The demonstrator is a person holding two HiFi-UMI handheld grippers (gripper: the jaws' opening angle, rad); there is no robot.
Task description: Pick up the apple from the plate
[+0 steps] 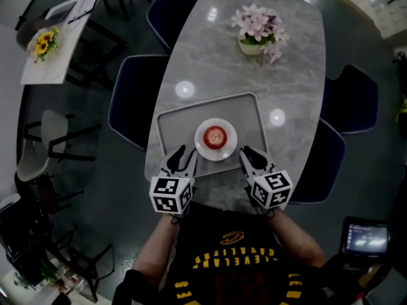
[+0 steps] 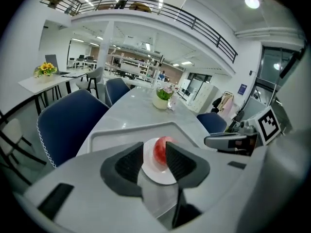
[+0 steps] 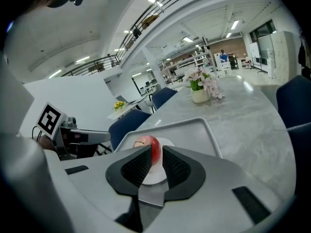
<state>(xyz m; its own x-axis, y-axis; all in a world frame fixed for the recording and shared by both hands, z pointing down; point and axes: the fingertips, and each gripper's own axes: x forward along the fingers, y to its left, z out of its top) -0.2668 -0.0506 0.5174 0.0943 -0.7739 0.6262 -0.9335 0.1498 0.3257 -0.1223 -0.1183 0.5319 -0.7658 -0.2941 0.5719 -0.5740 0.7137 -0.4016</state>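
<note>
Apple is sitting dead centre on the white plate. The plate is on the grey tray, toward the tray's near edge, and the tray is on the marble desk. Your left tongs are released: jaws stand apart with nothing between the pads, tips over the tray's near rim, just beside the plate on its left and not touching it. Your right tongs are also released, with a narrower gap and nothing gripped, tips at the tray's near rim just beside the plate's right side. Both point forward and down, angled in toward the plate from either side, apple between them but clear of both. In each gripper view the apple shows through the jaw gap, beyond the pads, still resting on the plate. A pot of pink flowers stands at the far end of the desk, well apart from the tray. Dark blue chairs line both long sides of the desk.
</note>
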